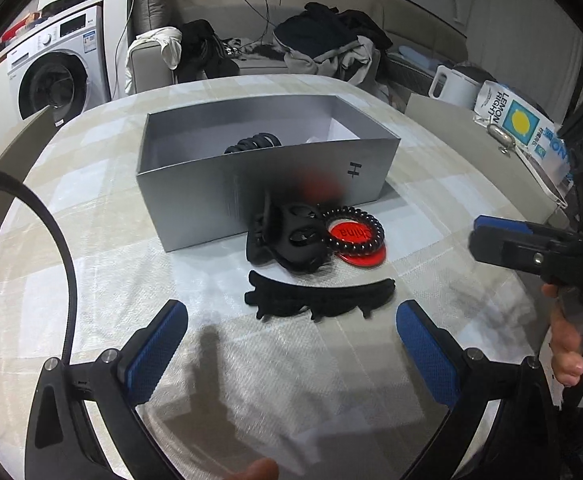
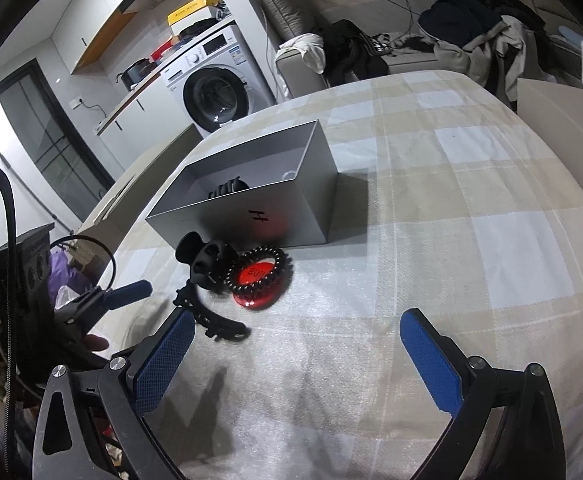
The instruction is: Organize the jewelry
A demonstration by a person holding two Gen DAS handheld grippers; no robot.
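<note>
Your left tongs [image 1: 291,344]: spread wide, holding nothing, just short of the long black toothed hair clip [image 1: 319,298].
Your right tongs [image 2: 297,346]: likewise released.

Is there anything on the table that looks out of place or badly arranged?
Yes. The claw clip, coil hair tie, red disc and long black clip lie in a loose heap outside the grey box; only one dark item is inside it.

Bare desk [image 1: 275,380] lies open in front of the grey box [image 1: 251,196]. Against its near wall a claw clip [image 1: 287,240], coil tie [image 1: 351,232] and long clip [image 1: 319,300] crowd the approach.
</note>
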